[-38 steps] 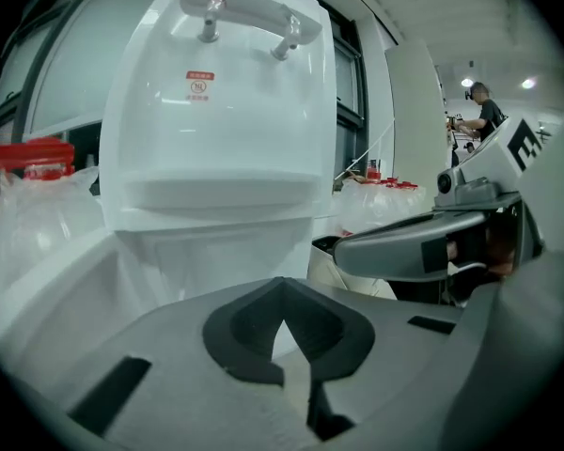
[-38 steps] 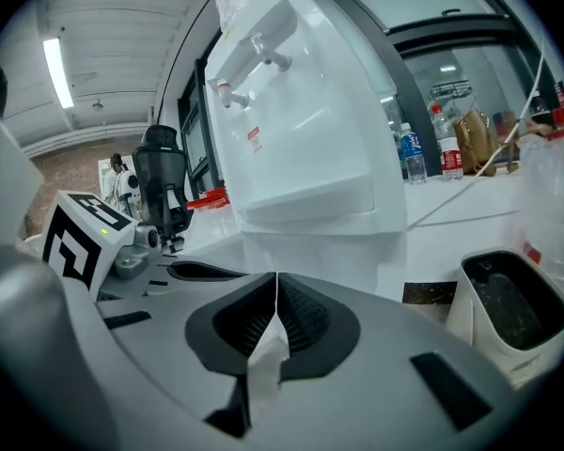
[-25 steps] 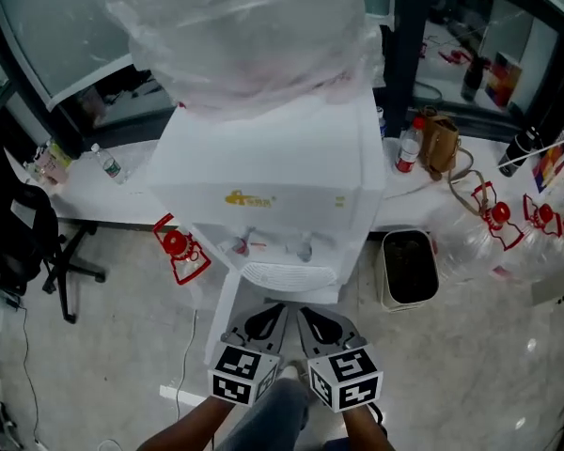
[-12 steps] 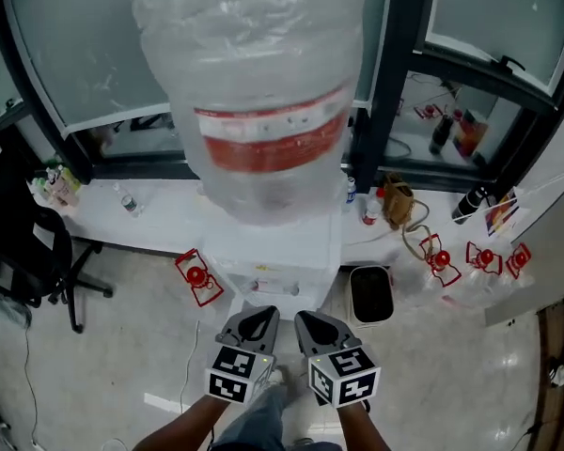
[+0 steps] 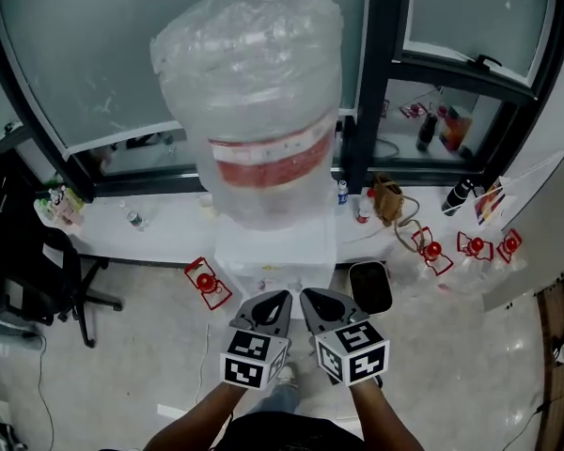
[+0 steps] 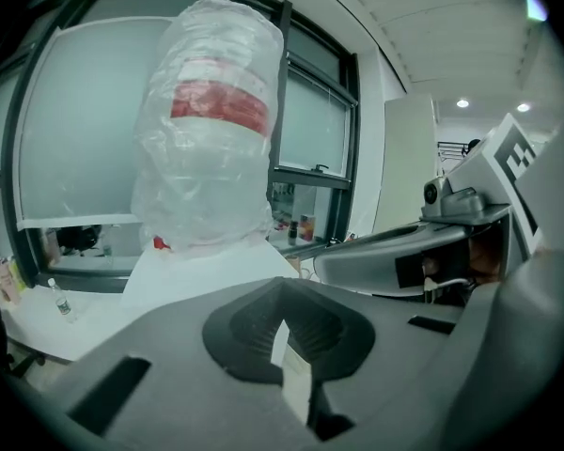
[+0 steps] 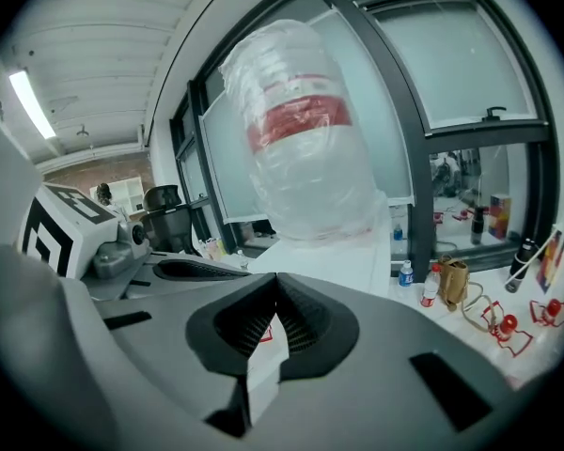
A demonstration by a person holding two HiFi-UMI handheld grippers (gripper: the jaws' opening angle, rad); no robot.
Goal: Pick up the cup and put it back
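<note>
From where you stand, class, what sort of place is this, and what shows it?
Probably an office or workroom: a water dispenser topped with a large wrapped bottle, a black swivel chair, and tall frosted windows.

The left gripper [image 5: 268, 308] and the right gripper [image 5: 322, 306] are smooth grey moulded shells, broad and rounded at the back and narrowing to a beak at the front. Each carries a white cube [image 5: 255, 359] at the rear, printed with black square markers. Seen along the jaws, the pads [image 6: 244, 332] are black and finely ribbed, set in a diamond-shaped recess. Dark rectangular slots [image 6: 113, 395] are cut in the shell on either side. A small grey camera housing [image 6: 439, 192] with a round lens sits on the right gripper's body, and a thin white cable [image 6: 448, 283] runs beneath it. The person wears a dark top [image 5: 291, 435] and blue-grey trousers [image 5: 280, 397]
</note>
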